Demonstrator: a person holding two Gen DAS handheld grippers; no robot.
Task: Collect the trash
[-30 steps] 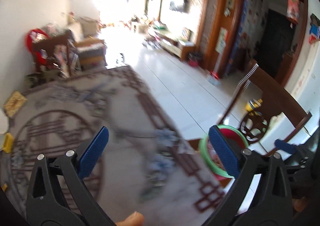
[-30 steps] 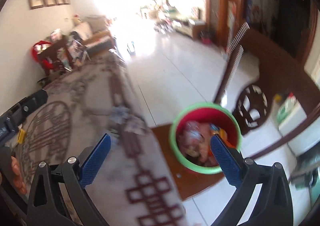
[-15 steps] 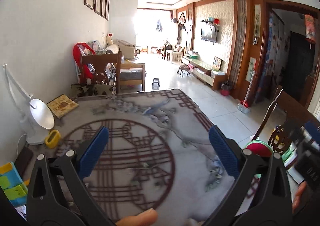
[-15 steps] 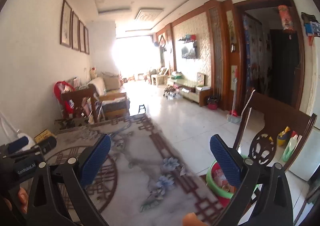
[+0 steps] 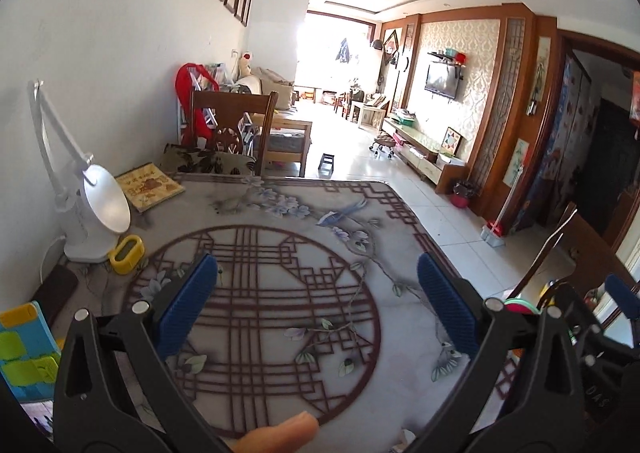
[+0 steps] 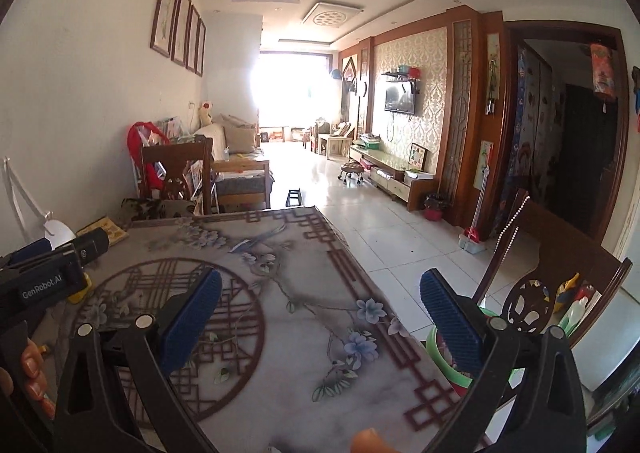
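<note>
Left wrist view: left gripper [image 5: 316, 293] hangs above the worktop [image 5: 360, 385], jaws wide apart, nothing btwn them. Below and ahead of it only the patterned cloth; no loose trash visible on it. Off to its left sit a white lamp [image 5: 100, 213], a yellow holder [image 5: 127, 253] just beside the lamp base, a book [image 5: 150, 187] further fwd, and a blue-green case [image 5: 24, 357] close by at the near left edge. To its right, past the worktop edge and lower down, a sliver of the green-rimmed bin [image 5: 520, 303] shows behind the right-hand finger; the right gripper [image 5: 618, 297] is partly in frame there. Risk here, imo: w/ no clear trash in sight, a grab could land on the holder or the book, which don't look like rubbish. Right wrist view: right gripper [image 6: 320, 309] also spread open and empty, over the worktop's [image 6: 288, 373] right part. The bin [image 6: 436, 345] is just to its right and below, mostly hidden by the right finger, squeezed next to a wooden chair [image 6: 560, 273]; contents not readable from here. The left gripper [image 6: 48, 269] is off to the left, w/ a hand [image 6: 28, 377] on it. Risks: bin half hidden, so a drop aimed by feel could miss onto the floor or hit the rim; swinging right could clip the chair back; both grippers are near each other over one worktop, so crossing paths could knock them together.
</note>
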